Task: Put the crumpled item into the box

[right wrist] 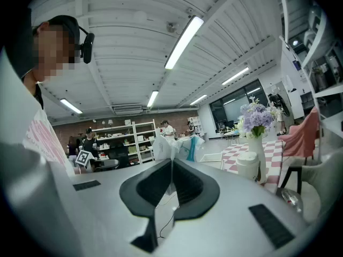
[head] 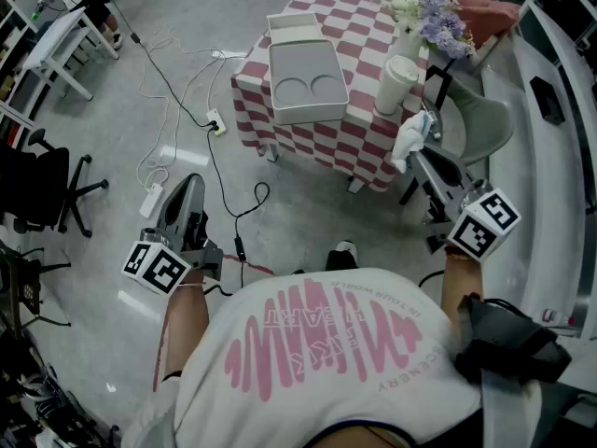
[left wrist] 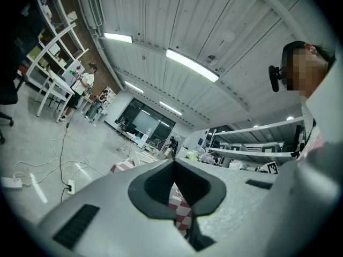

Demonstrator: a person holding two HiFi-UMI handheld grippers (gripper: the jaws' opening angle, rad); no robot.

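Observation:
The crumpled item (head: 410, 138), white paper with a teal patch, hangs in the air by the near right corner of the checkered table (head: 368, 40). My right gripper (head: 416, 153) is shut on it. In the right gripper view the crumpled item (right wrist: 174, 145) sticks up past the closed jaw tips of the right gripper (right wrist: 171, 160). The box (head: 306, 80) lies open on the table, a pale tray with two round recesses and its lid (head: 294, 28) behind. My left gripper (head: 191, 185) is low at the left over the floor, shut on nothing; in its own view the left gripper (left wrist: 173, 162) has its jaws together.
A white lidded cup (head: 396, 84) and a vase of purple flowers (head: 438, 17) stand on the table's right side. A grey chair (head: 480, 124) sits right of the table. Cables and a power strip (head: 216, 121) lie on the floor; a black office chair (head: 42, 189) is at far left.

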